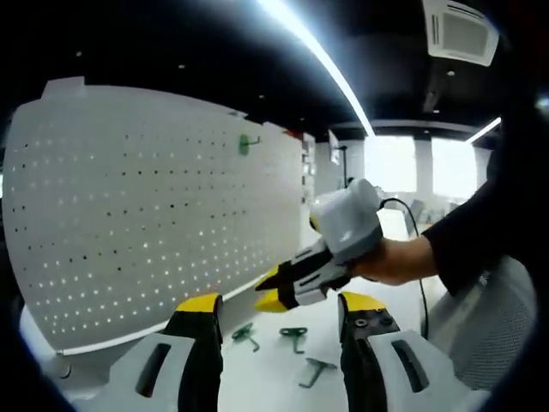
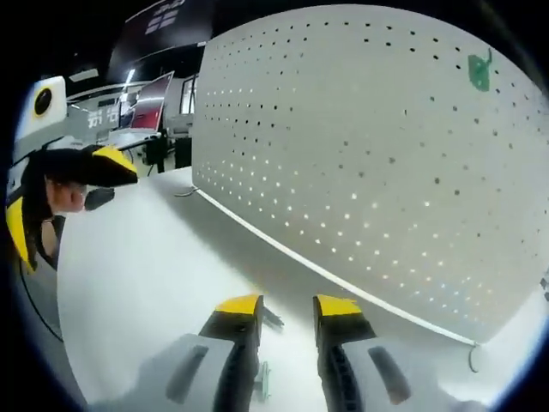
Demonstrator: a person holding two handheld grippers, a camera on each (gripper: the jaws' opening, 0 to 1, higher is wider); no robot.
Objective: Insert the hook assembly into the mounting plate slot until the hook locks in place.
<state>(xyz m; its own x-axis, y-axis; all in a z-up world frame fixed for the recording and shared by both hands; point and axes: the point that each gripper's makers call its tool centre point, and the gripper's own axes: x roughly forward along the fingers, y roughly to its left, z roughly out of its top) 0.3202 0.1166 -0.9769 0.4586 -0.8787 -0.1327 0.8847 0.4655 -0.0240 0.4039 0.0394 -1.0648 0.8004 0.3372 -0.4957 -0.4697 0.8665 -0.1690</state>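
While the white perforated pegboard panel (image 1: 146, 215) stands upright at the back of the white table (image 1: 274, 369), one small green hook (image 1: 247, 142) already hangs on it, high and toward its far end. Three more loose green metal hooks lie flat on the table in front of the panel's lower edge: one (image 1: 244, 335) nearest the panel, one (image 1: 294, 336) beside it, and one (image 1: 316, 371) a little farther out from the panel.

The left gripper (image 1: 279, 313), with white body and yellow-tipped black jaws, has its jaws spread wide with nothing between them; the loose hooks show through the gap, apart from the tips. The right gripper (image 1: 273, 289), held in a person's hand (image 1: 390, 260) with a dark sleeve, hovers above the table just in front of the panel's lower edge, its yellow tips parted and gripping nothing.

From the right gripper view, that gripper (image 2: 287, 306) again shows its jaws parted and empty, pointing at the panel's base (image 2: 360, 292). A green hook (image 2: 264, 379) peeks out on the table under its jaws. The hung hook (image 2: 479, 71) sits near the panel's upper corner. The left gripper (image 2: 60, 172) appears well away from the panel, over the table's open side.
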